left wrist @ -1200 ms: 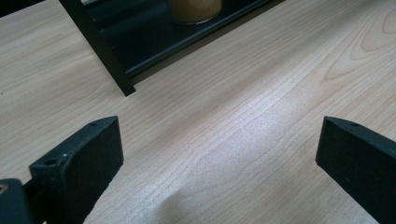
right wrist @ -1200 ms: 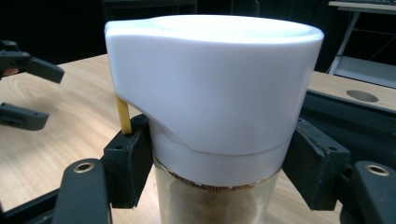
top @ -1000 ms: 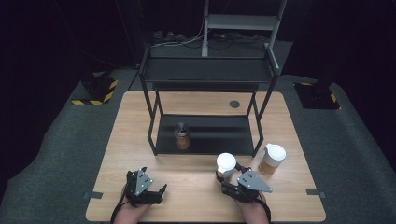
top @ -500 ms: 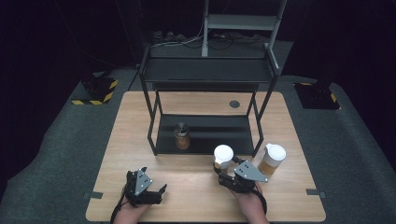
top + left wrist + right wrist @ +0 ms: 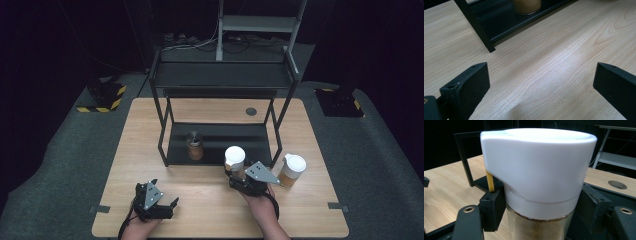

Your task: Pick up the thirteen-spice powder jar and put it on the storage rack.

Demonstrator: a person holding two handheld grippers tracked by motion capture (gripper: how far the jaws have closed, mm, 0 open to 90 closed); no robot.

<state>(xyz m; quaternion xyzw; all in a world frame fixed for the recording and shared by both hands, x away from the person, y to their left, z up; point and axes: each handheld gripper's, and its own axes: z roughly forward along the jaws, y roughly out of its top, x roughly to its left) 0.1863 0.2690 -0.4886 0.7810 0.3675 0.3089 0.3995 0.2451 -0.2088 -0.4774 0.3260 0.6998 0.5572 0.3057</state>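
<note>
Your right gripper (image 5: 239,175), clamped on the white-lidded jar (image 5: 234,159), has carried it toward the shelf (image 5: 220,150) front edge, nearing placement; your left gripper (image 5: 167,206) rests, jaws apart, near the table (image 5: 140,130) front edge.

Black shelf rack (image 5: 222,82) stands on worktop (image 5: 145,130); metal-lidded jar (image 5: 194,145) on lower shelf; second white-lidded jar (image 5: 291,170) beside rack.

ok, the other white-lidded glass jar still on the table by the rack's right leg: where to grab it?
Grip the white-lidded glass jar on its glass body just below the lid, coming level from the person's side. It stands upright, its near side is open, and the black metal rack leg stands to its left.
</note>
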